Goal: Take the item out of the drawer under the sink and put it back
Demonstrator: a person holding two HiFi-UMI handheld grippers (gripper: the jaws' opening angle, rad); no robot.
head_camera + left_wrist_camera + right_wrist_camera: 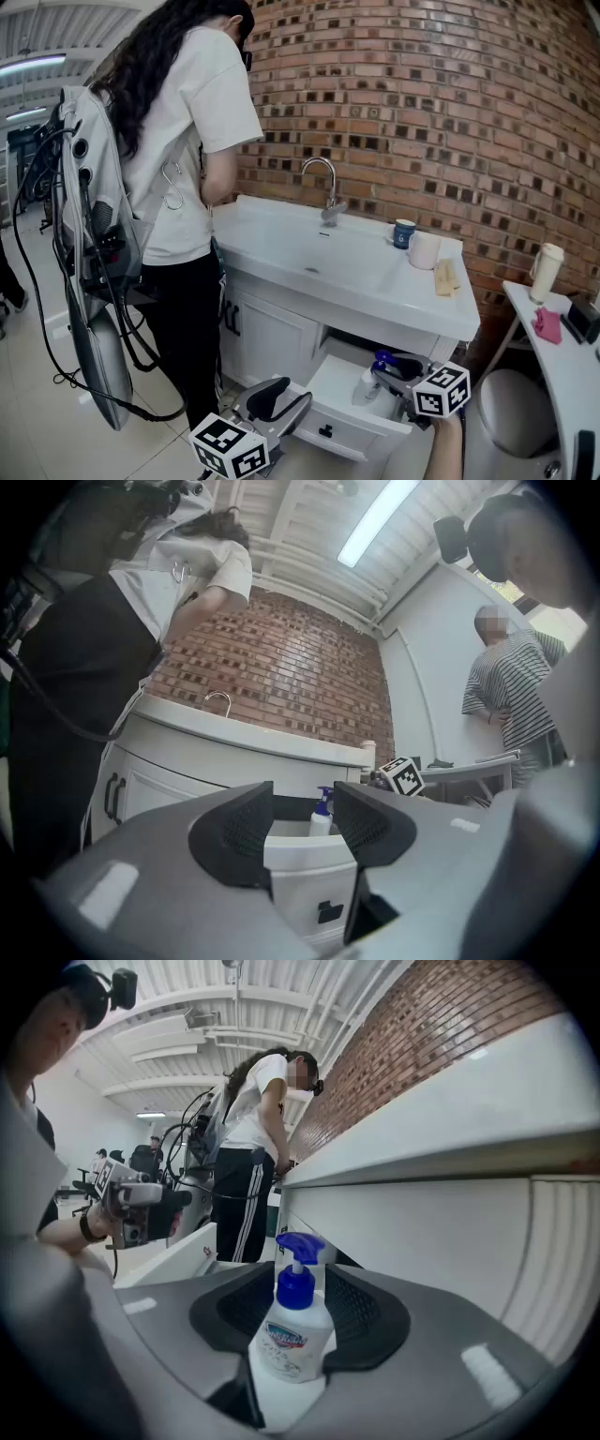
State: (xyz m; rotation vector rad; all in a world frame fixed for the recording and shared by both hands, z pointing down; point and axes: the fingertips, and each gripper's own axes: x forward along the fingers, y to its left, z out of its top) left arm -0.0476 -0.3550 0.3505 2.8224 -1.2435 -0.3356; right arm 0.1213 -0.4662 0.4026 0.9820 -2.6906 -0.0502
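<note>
- Brick wall (450,103) at the far side, white sink counter (375,291) in front of it, and beneath that a drawer (328,427) pulled out toward the near side.
- Inside that drawer, toward its far end: a pump bottle (291,1335), upright, with a white body, a blue pump head and a label on the front.
- Probably light to middling in weight, depending on a fill level that cannot be read here.
- Stiff plastic by the look of it, likely to give a little under a squeeze; smooth, so perhaps slippery.
- Best taken across the broad body below the shoulder, not by the thin neck or pump head, which could let it swing or tip.
- Tall for its base, so apt to rock if touched on one side first.
- Right gripper (298,1283): jaws spread wide, one on each side of the bottle, with the body low between the pads and the pump head rising above them.
- No squeeze evident there; pads seemingly just beside the body rather than pressing on it.
- Left gripper (302,794): jaws apart and empty, near the drawer front, left of the bottle and apart from it, aimed so that the bottle shows beyond the gap.
</note>
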